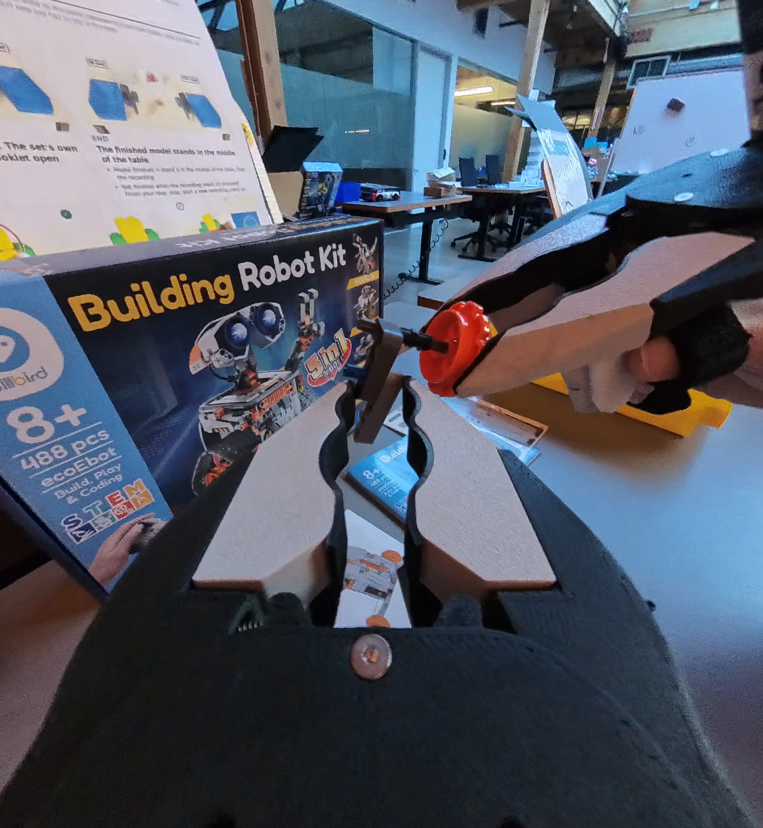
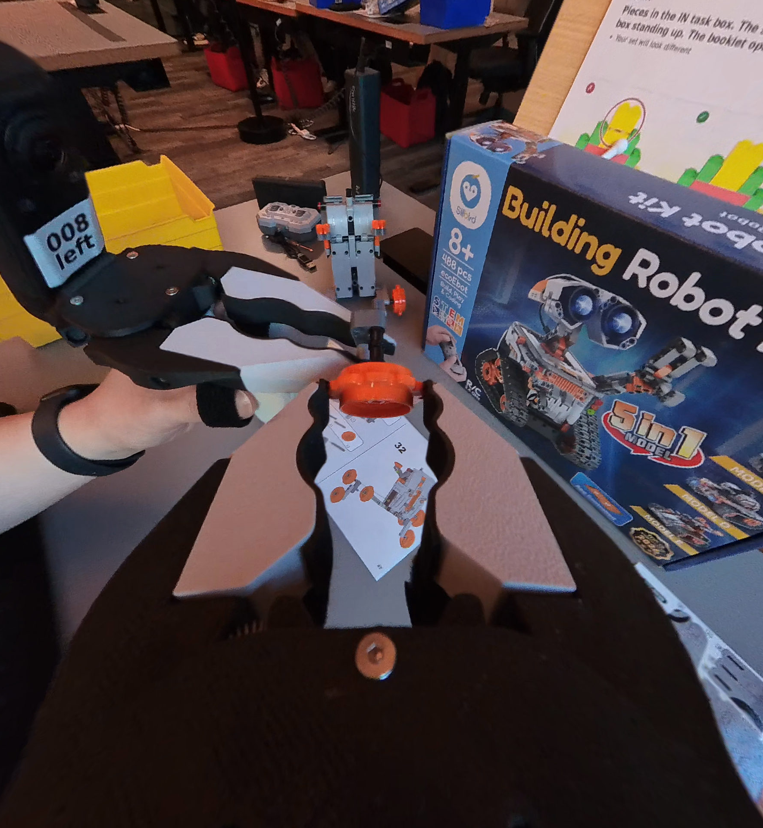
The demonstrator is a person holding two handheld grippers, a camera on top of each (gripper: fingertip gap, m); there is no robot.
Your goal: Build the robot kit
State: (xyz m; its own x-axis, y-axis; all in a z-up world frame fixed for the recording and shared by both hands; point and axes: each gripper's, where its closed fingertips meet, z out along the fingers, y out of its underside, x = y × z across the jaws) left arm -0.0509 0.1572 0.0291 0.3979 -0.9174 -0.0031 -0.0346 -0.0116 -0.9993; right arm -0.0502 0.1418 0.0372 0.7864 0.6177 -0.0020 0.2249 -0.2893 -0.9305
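My left gripper [image 1: 377, 390] is shut on a short grey beam [image 1: 383, 358] and holds it upright above the table. A black axle pin [image 1: 415, 339] sticks out of the beam's top into an orange wheel [image 1: 456, 348]. My right gripper [image 2: 373, 396] is shut on that orange wheel [image 2: 373, 390], gripping its rim on both sides. It comes in from the right in the left wrist view [image 1: 465, 354]. In the right wrist view the left gripper [image 2: 353, 331] enters from the left with the beam [image 2: 367, 319], and the pin [image 2: 376, 342] joins beam and wheel.
A robot kit box [image 2: 617, 336] stands on the right, before a propped instruction board [image 2: 684, 89]. An open booklet [image 2: 379, 484] lies under the grippers. A part-built grey model [image 2: 353, 251], a grey controller [image 2: 288, 219], a loose orange wheel [image 2: 397, 299] and a yellow bin [image 2: 147, 210] sit beyond. My left and right fingertips are right by each other.
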